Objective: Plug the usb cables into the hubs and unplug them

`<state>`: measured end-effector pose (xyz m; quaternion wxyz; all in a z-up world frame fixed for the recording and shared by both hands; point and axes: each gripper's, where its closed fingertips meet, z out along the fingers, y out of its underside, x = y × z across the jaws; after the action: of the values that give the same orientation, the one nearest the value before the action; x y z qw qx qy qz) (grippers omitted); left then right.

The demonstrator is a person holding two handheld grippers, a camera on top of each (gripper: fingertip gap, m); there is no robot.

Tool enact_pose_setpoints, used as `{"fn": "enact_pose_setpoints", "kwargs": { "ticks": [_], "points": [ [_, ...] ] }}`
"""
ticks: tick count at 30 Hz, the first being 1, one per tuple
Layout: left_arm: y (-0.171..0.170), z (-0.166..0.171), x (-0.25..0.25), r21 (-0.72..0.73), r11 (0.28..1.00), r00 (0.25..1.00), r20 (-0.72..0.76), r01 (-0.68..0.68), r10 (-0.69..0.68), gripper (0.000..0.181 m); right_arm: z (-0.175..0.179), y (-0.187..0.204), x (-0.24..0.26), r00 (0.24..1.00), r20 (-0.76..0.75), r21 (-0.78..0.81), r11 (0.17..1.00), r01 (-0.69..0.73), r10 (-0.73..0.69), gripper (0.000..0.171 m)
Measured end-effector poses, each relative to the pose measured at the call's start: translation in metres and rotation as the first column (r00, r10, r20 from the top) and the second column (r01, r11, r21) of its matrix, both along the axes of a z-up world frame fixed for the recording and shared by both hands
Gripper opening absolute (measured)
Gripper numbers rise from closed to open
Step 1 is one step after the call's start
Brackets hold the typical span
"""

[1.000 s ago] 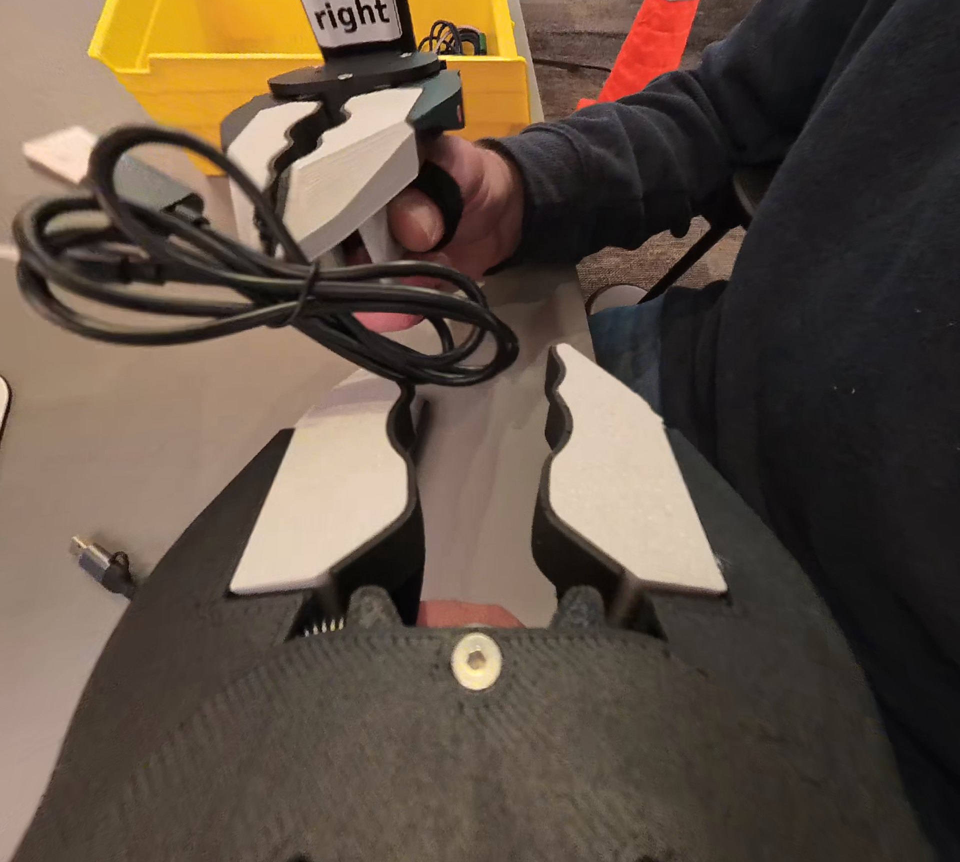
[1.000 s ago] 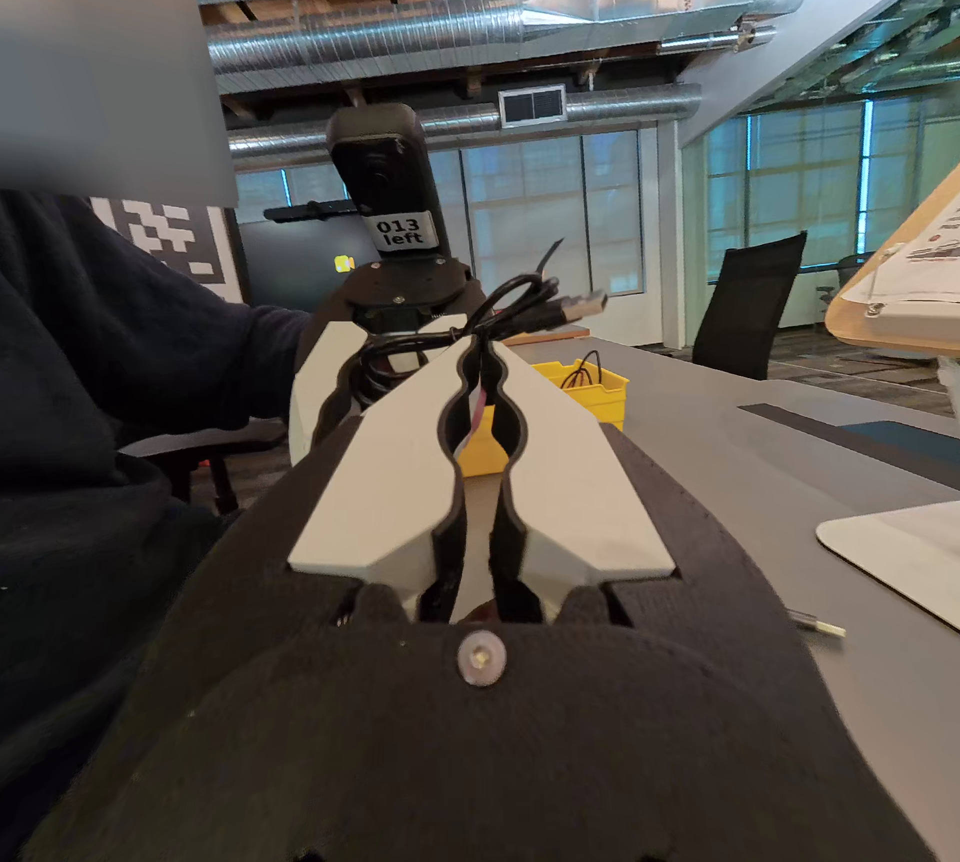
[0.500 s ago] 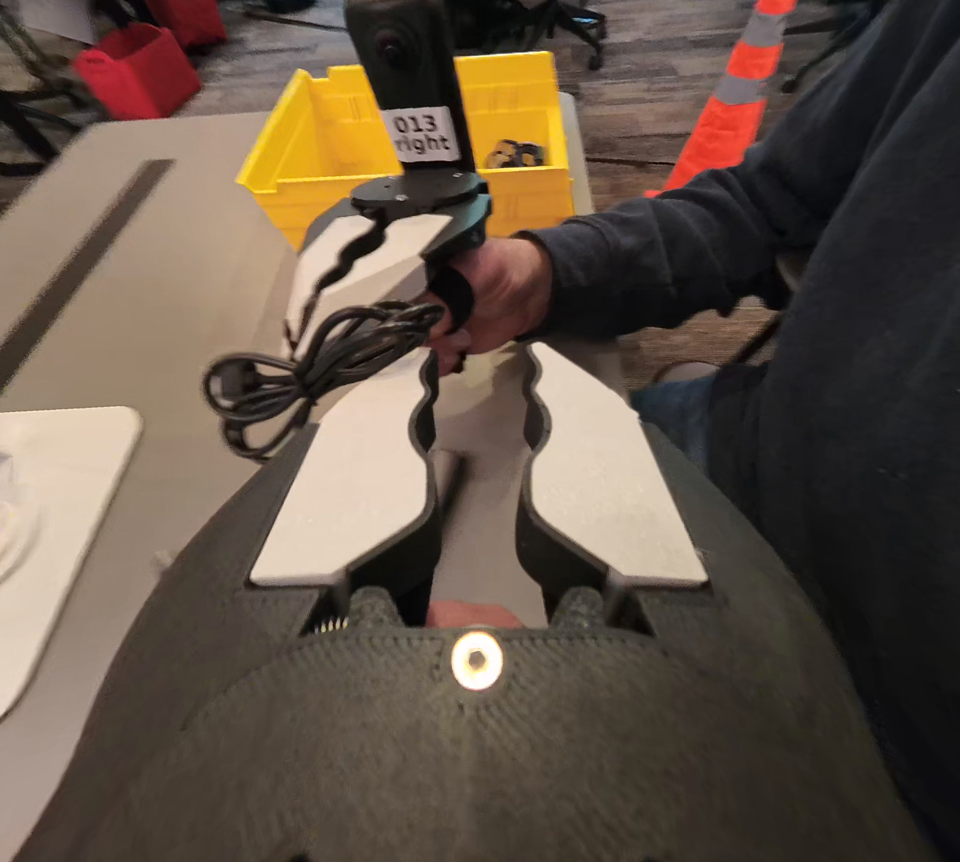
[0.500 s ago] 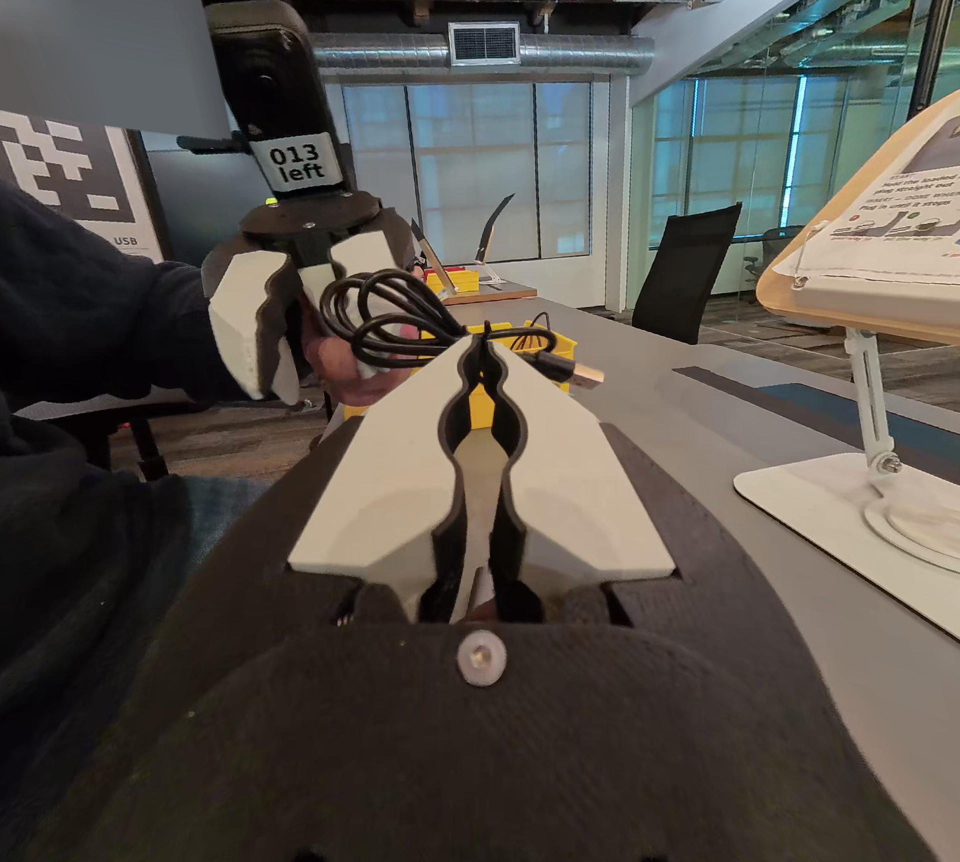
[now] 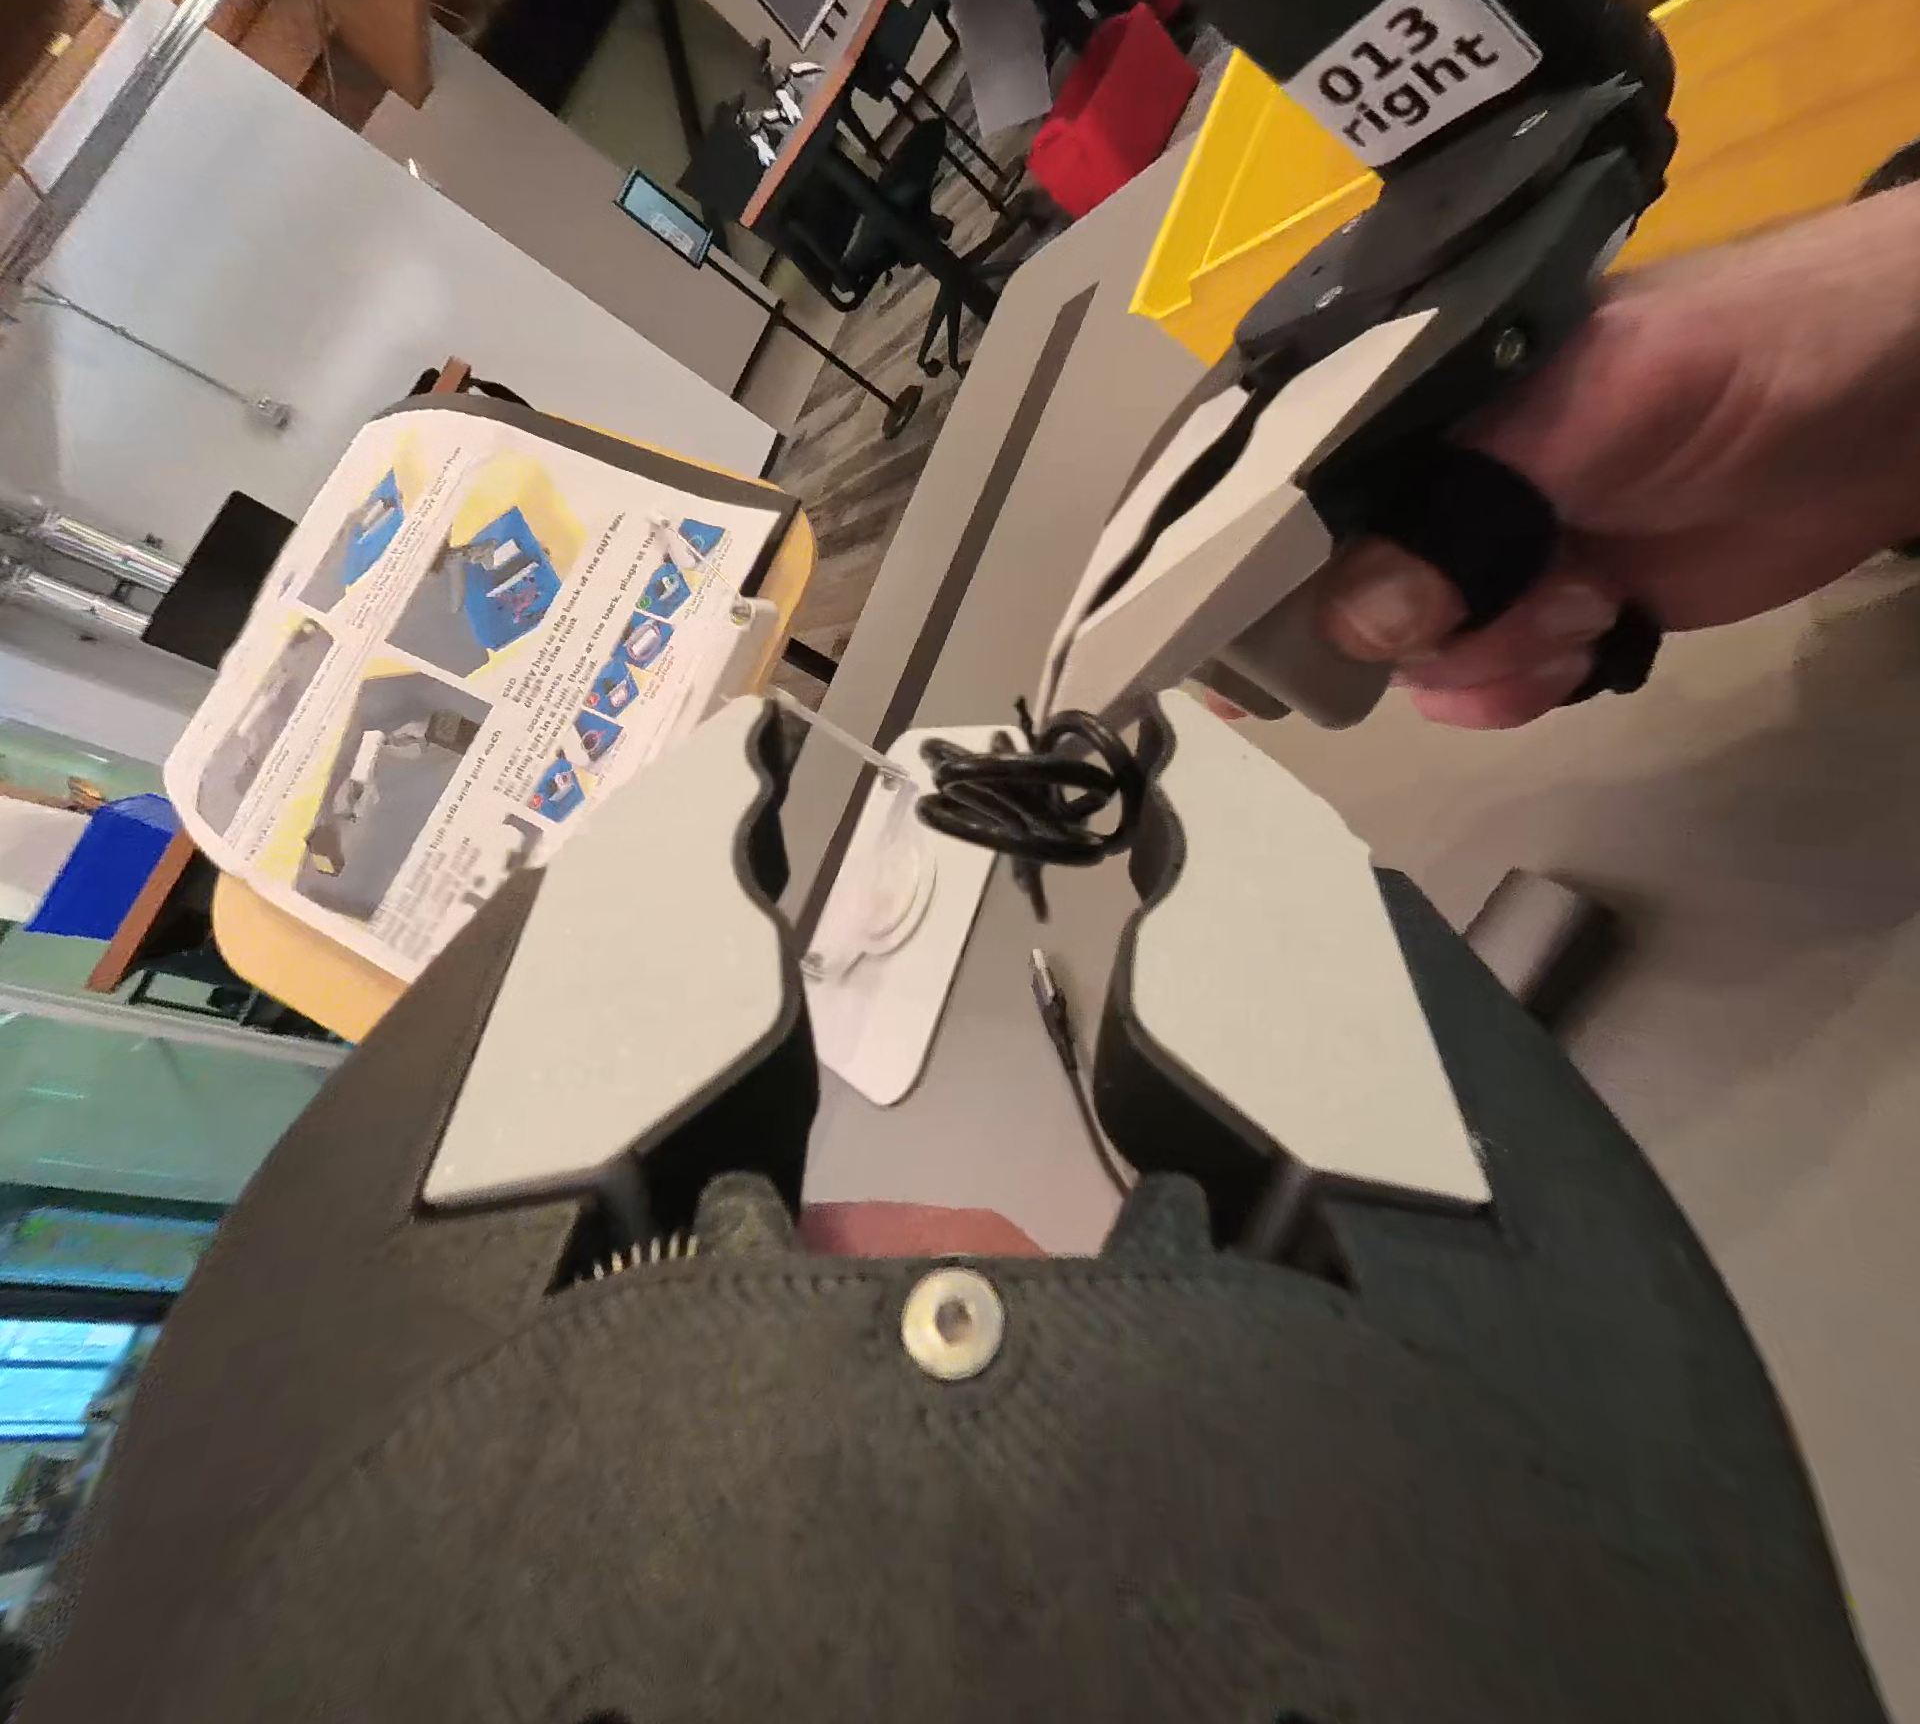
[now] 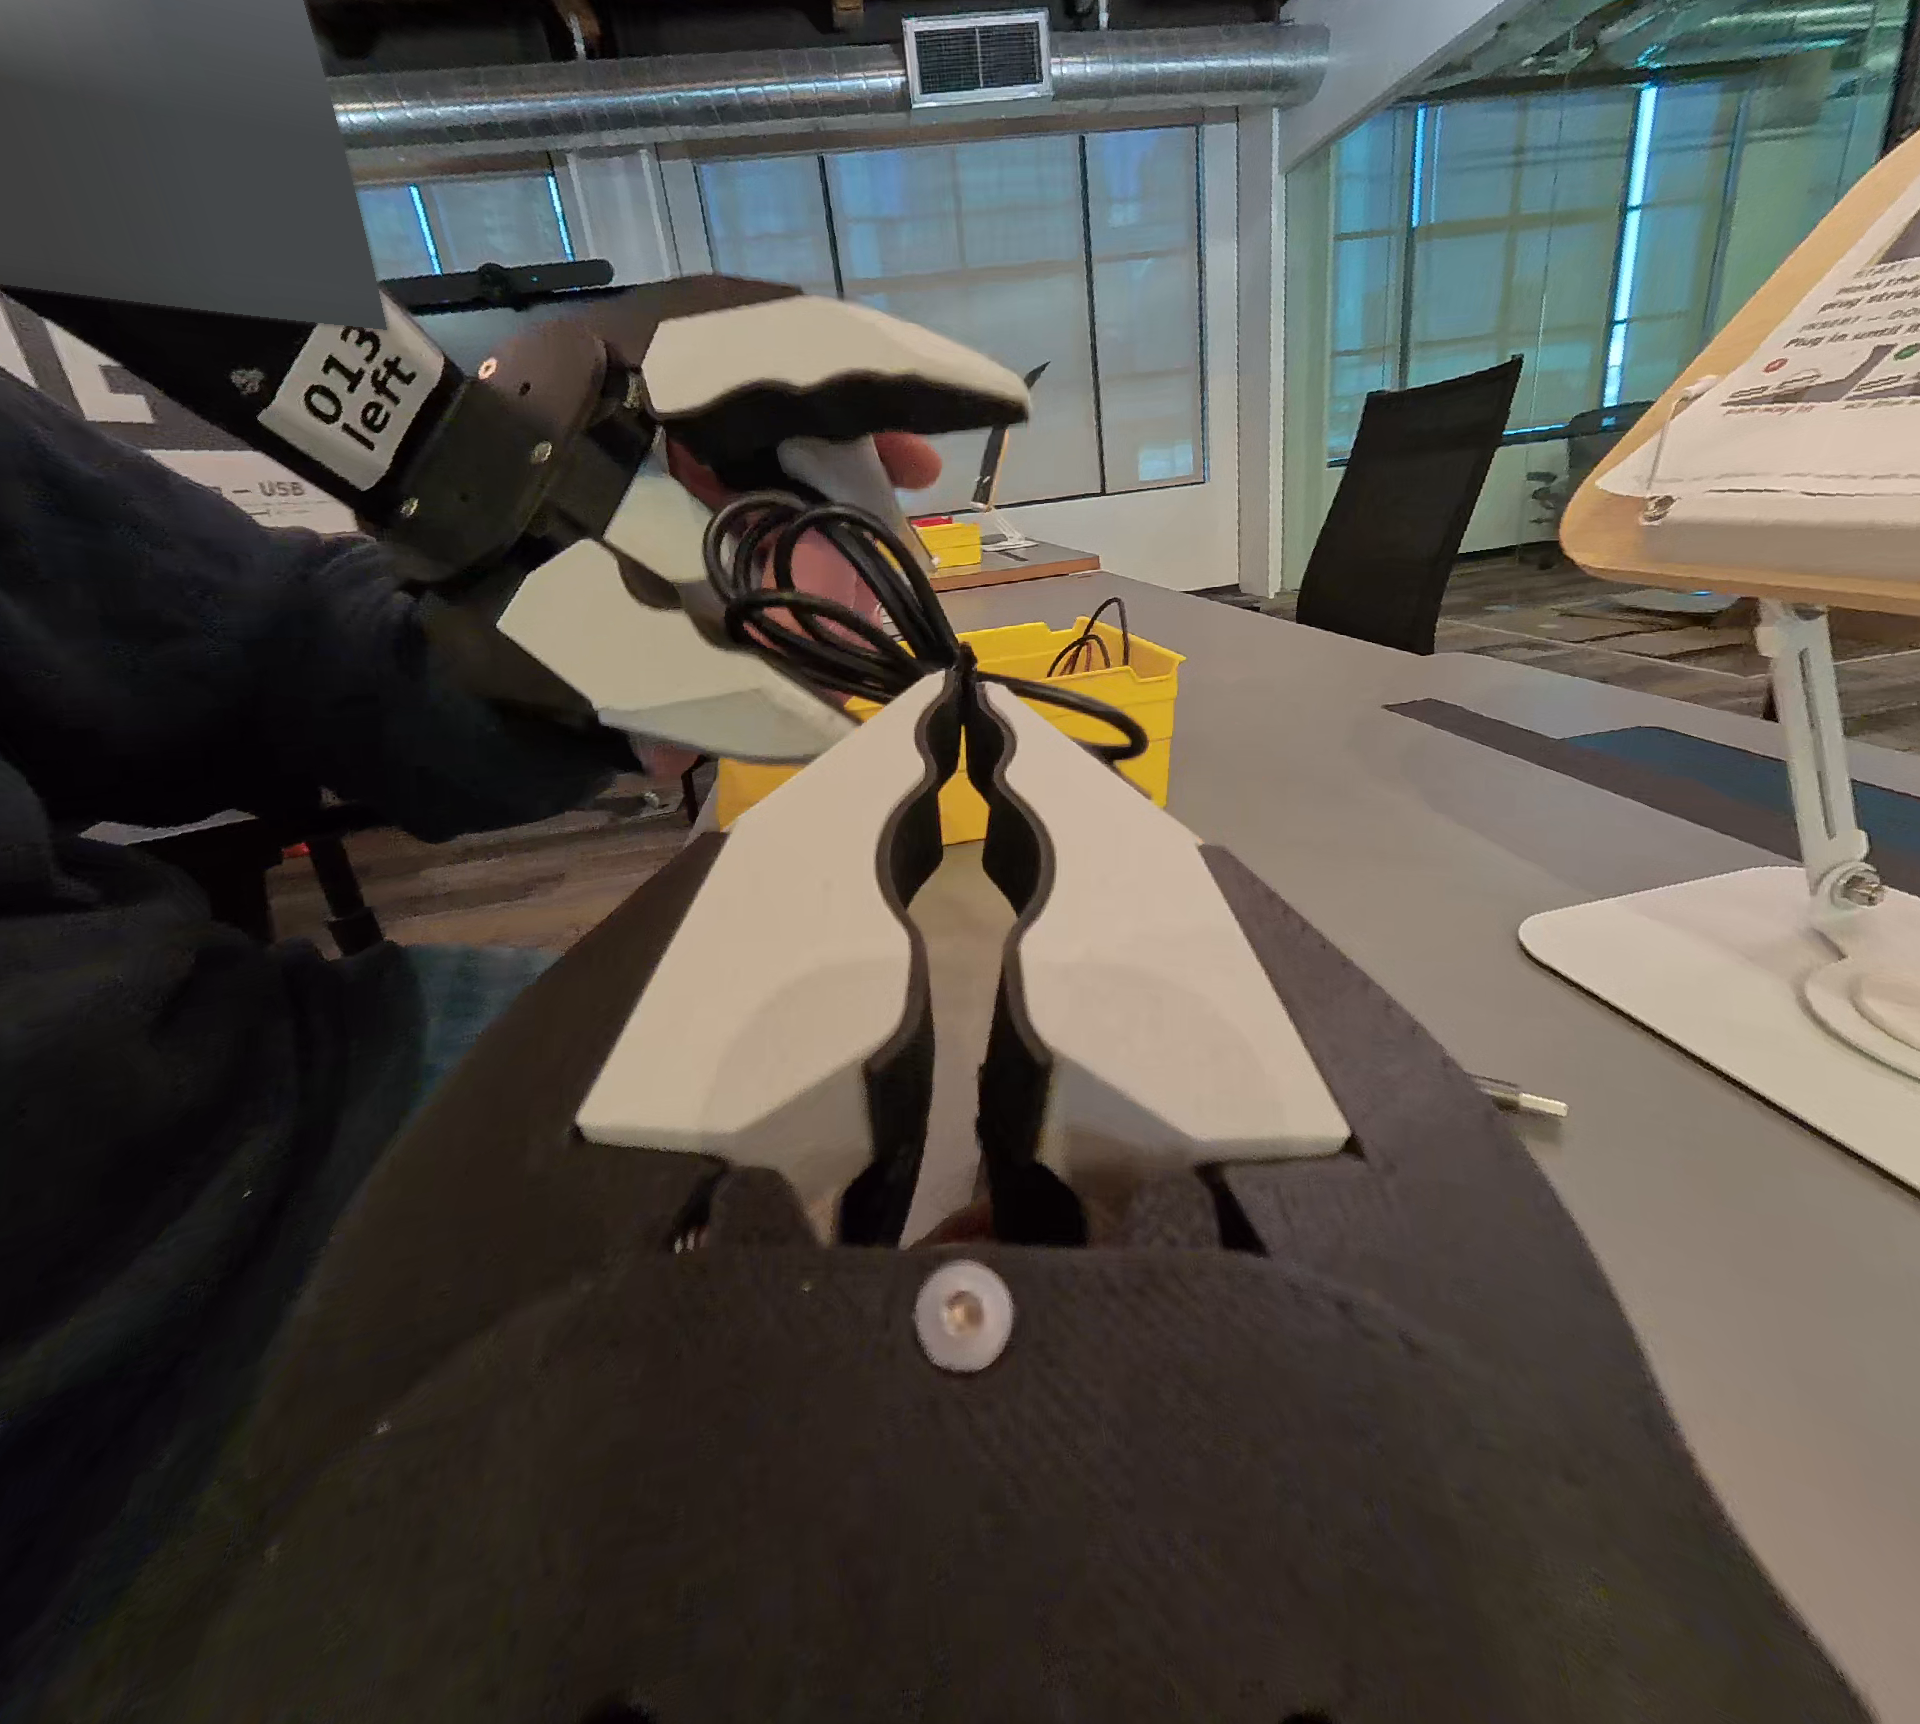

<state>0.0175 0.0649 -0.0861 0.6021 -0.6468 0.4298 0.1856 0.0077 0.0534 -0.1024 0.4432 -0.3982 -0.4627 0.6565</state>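
Observation:
My right gripper (image 6: 961,687) is shut on a coiled black USB cable (image 6: 821,594) and pinches the bundle at its fingertips, above the grey table. In the left wrist view the same right gripper (image 5: 1070,698) comes in from the upper right with the cable coil (image 5: 1029,791) hanging at its tip. My left gripper (image 5: 961,739) is open and empty, with the coil just beyond its fingertips. It also shows in the right wrist view (image 6: 930,568), rolled on its side, jaws apart around the coil's loops. A loose USB plug (image 5: 1049,988) lies on the table. No hub is clearly visible.
A yellow bin (image 6: 1132,687) with cables stands at the table's far end. An instruction sheet on a wooden board (image 5: 468,666) stands on a white base (image 6: 1704,999) to the right. A small grey block (image 5: 1538,936) and another plug (image 6: 1527,1103) lie on the table. The grippers are tip to tip, or close to it.
My left gripper has rolled onto its side and swung toward the instruction stand, closing in on the coil. My right gripper has stayed shut on the cable.

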Motion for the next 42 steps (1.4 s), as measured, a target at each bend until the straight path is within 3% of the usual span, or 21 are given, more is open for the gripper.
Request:
{"fn": "enact_pose_setpoints", "kwargs": {
  "ticks": [3, 8, 16, 25, 32, 42],
  "points": [
    [0.000, 0.009, 0.003, -0.004, 0.999, 0.999, -0.010, 0.051, -0.051, 0.060, -0.003, -0.006, 0.000, 0.999, 0.020, 0.016, 0.999, -0.039, 0.038, 0.000],
    [0.008, 0.021, -0.001, -0.118, 0.988, 0.987, 0.133, 0.103, -0.087, 0.055, -0.006, -0.016, -0.002, 0.995, 0.028, 0.030, 0.995, -0.095, 0.094, 0.000],
    [0.037, 0.017, -0.030, -0.229, 0.968, 0.928, 0.374, 0.102, -0.009, 0.045, -0.001, -0.019, 0.003, 0.987, -0.013, -0.020, 0.987, -0.161, 0.161, 0.000],
    [0.045, -0.032, -0.039, -0.404, 0.911, 0.950, 0.307, 0.076, 0.057, 0.046, 0.005, -0.020, 0.008, 0.982, -0.056, -0.027, 0.983, -0.182, 0.180, 0.000],
    [0.032, -0.063, -0.026, -0.495, 0.862, 0.978, 0.209, 0.107, -0.002, 0.067, 0.009, -0.011, 0.009, 0.986, -0.083, -0.044, 0.988, -0.147, 0.143, 0.000],
    [0.020, -0.060, -0.008, -0.439, 0.885, 0.973, 0.225, 0.152, -0.056, 0.086, 0.000, -0.004, 0.003, 0.995, -0.022, -0.030, 0.995, -0.096, 0.095, 0.000]
  ]
}}
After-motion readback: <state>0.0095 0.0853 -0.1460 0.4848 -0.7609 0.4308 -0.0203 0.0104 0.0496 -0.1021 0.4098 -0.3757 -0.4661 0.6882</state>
